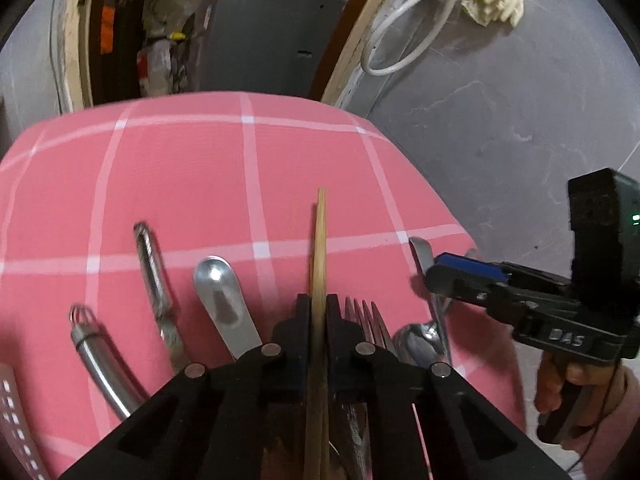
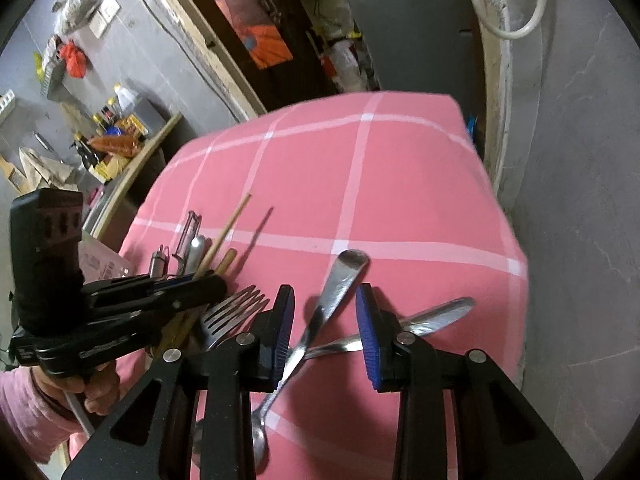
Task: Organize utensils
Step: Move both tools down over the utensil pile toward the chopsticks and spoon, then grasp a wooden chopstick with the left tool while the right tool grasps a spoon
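My left gripper point(image 1: 319, 312) clamps a chopstick point(image 1: 320, 248) lying lengthwise along its fingers; just beside the fork point(image 2: 234, 312), my right gripper point(image 2: 325, 320) straddles a spoon point(image 2: 320, 312), jaws apart.

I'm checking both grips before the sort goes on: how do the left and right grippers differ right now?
The left gripper is shut on a wooden chopstick; the right gripper stands open, its blue pads clear of the spoon handle between them. The left gripper's load is a thin wooden stick pointing straight ahead; the metal spoon under the right gripper lies slanted on the pink cloth. Both point down over the same cloth.
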Demonstrator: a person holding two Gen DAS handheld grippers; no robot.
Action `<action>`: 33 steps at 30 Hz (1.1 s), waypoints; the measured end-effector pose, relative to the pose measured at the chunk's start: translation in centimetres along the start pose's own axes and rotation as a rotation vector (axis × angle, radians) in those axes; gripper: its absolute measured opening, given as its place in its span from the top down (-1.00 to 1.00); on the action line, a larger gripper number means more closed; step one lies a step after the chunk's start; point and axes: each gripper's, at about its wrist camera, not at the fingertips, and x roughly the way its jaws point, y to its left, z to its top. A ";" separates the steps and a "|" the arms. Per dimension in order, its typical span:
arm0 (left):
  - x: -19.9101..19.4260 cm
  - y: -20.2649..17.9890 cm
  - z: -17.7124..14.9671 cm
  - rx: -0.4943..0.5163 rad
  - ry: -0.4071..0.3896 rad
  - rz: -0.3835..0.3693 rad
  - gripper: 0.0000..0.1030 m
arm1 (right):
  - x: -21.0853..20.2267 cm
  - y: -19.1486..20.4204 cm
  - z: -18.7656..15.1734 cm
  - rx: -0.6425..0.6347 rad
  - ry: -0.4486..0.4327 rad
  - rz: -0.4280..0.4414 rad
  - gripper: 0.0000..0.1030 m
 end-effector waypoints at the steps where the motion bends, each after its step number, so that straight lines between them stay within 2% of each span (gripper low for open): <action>1: -0.1 0.3 -0.1 -0.013 0.014 -0.009 0.86 | 0.3 0.1 0.2 0.004 0.016 0.000 0.45; 5: -0.7 1.2 -0.9 -0.069 0.059 -0.062 0.86 | 1.0 0.6 0.5 0.000 0.025 -0.020 0.46; 8: -0.7 1.2 -1.0 -0.074 0.092 -0.079 0.84 | 0.9 0.7 0.4 0.017 0.012 -0.033 0.63; 9: -0.6 1.2 -1.1 -0.078 0.106 -0.084 0.84 | 0.8 0.5 0.4 0.029 0.011 -0.027 0.70; 14: 0.0 1.0 -1.1 -0.080 0.152 -0.100 0.82 | 0.7 -0.3 0.4 0.094 0.017 0.029 0.74; 19: 0.8 0.7 0.2 -0.086 0.219 -0.119 0.83 | 1.3 0.0 0.9 0.114 0.063 0.040 0.75; 21: 1.0 0.8 0.5 -0.109 0.233 -0.125 0.85 | 1.6 0.4 1.0 0.109 0.076 0.037 0.82; 24: 0.8 0.8 0.5 -0.131 0.210 -0.127 0.85 | 1.5 0.4 0.5 0.156 0.063 0.099 0.93; 27: -1.4 0.4 0.0 -0.133 0.123 -0.141 0.86 | 0.3 0.9 -0.4 0.185 0.010 0.129 0.96; 33: -6.6 -0.6 -0.7 -0.102 -0.006 -0.148 0.86 | -5.3 3.8 -2.8 0.168 -0.149 0.099 0.96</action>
